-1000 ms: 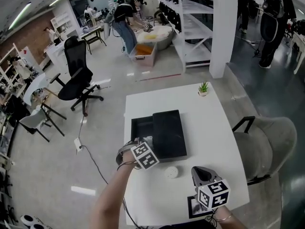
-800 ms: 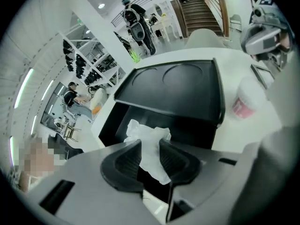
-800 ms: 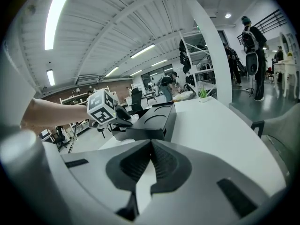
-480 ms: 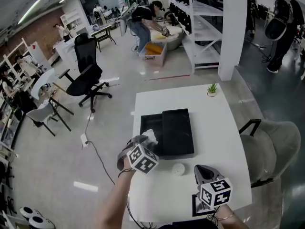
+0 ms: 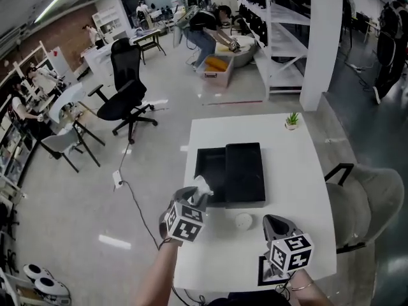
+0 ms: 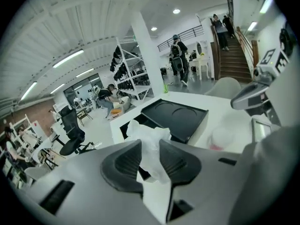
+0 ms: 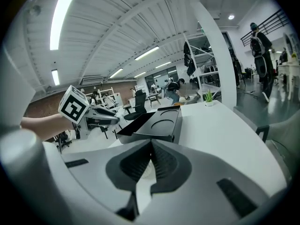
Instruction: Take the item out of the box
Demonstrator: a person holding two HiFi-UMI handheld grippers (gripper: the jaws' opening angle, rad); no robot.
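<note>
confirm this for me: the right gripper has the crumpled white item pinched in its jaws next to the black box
No, it is the left gripper that has the crumpled white item pinched in its jaws next to the black box; the left gripper view shows it.

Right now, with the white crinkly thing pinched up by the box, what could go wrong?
The left gripper pinches the soft wrap between its fingers, so it may slip and fall back into the box. It also hangs near the table's left edge, so a drop could land on the floor.
</note>
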